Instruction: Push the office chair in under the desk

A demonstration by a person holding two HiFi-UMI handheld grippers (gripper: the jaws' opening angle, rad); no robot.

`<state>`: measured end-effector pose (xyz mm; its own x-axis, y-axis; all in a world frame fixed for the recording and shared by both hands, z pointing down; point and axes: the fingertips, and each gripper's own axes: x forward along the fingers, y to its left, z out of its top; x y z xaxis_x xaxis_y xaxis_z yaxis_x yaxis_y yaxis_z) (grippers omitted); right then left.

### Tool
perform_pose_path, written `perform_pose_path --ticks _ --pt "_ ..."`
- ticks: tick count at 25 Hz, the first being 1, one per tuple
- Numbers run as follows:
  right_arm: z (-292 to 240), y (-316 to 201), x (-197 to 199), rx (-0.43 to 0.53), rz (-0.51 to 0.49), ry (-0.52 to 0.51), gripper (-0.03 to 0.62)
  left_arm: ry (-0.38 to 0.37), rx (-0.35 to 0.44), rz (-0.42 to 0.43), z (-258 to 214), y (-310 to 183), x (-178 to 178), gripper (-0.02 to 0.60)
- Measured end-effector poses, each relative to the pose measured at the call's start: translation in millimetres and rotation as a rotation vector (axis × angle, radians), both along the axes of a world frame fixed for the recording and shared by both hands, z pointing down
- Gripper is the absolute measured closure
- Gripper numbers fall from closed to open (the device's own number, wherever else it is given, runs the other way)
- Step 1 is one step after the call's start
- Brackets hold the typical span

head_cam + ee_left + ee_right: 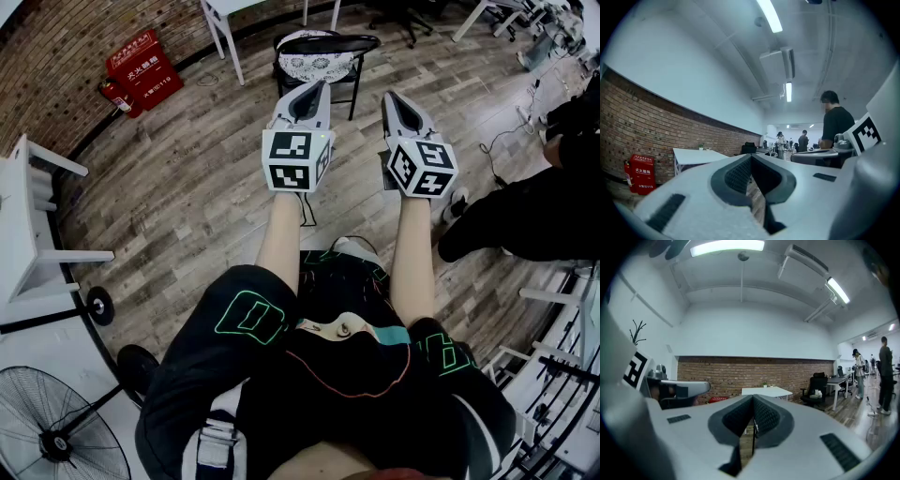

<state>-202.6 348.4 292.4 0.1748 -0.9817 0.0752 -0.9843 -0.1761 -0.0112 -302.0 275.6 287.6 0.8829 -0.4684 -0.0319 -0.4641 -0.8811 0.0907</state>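
A wooden floor [187, 187] runs out ahead of me to a brick wall [56, 56]. At the far edge of the head view stands the white desk [223, 28]. The chair [323, 52], black-framed with a pale patterned seat, sits just in front of that desk and straight ahead of my arms, apart from both grippers. A person [525, 216] in dark clothes is on the floor to my right, and a fan [47, 431] stands low on my left. A red box [145, 67] rests against the brick wall. I hold my left gripper [322, 86] and my right gripper [389, 97] level and side by side, pointing towards the chair. Both pairs of jaws are closed together with nothing between them.
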Motion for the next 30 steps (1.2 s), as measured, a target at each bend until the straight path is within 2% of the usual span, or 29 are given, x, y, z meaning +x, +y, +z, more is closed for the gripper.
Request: perform_pose_path --ticks 5,13,19,30 --pt "-5 0 8 0.017 0.027 0.003 0.591 -0.021 0.013 -0.015 4 0 2 0.575" --pt "-7 -4 6 0.013 0.053 0.008 0.591 0.014 0.009 -0.036 -3 -16 -8 0.574" --pt "-5 4 33 0.009 0.079 -0.011 0.591 -0.001 0.007 -0.034 4 -15 12 0.574" --pt "26 -57 69 -0.003 -0.018 -0.056 0.591 -0.056 -0.003 -0.129 34 -68 44 0.574"
